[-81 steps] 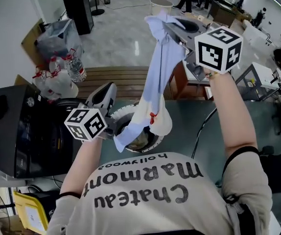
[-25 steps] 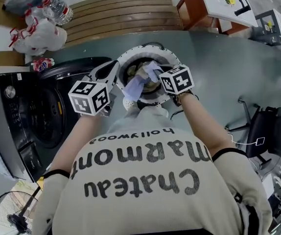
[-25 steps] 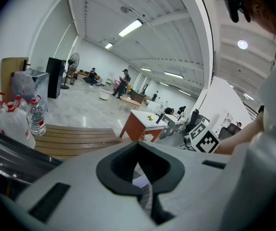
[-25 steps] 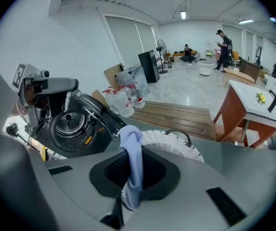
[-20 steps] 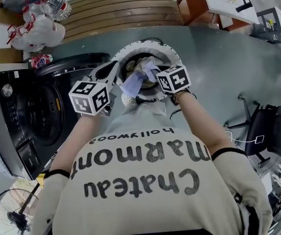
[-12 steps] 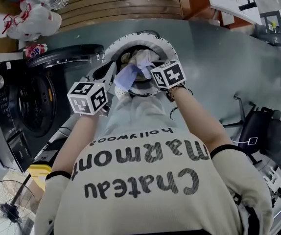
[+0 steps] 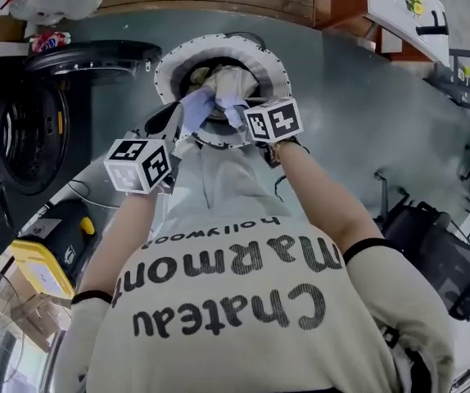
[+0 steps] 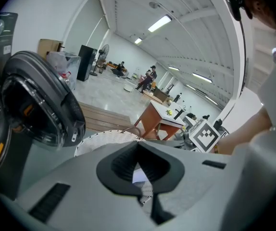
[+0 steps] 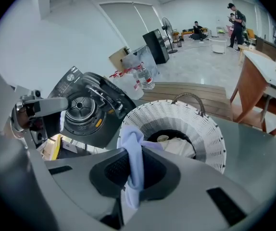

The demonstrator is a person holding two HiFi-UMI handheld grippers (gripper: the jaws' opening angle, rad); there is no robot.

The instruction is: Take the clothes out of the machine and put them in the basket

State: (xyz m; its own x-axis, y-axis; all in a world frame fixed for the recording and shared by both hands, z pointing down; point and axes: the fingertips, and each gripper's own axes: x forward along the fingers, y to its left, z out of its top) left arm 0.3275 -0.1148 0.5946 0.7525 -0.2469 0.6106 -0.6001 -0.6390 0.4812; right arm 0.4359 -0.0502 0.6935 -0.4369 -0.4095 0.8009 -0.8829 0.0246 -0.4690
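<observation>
Cloth (image 7: 196,106) sits over the basket (image 7: 272,60), top centre of the head view, strung between both grippers. Right gripper (image 9: 134,173) is clamped on a bunched fold. Left gripper (image 8: 139,171) looks pinched on a thin edge (only a sliver shows between the pads). My read: light, limp fabric that won't hold shape and could snag the wicker rim. Grip bunched folds, not single edges.

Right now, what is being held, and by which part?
The right gripper pinches a bunched fold of the light blue garment; whether the left gripper holds it too cannot be told.
</observation>
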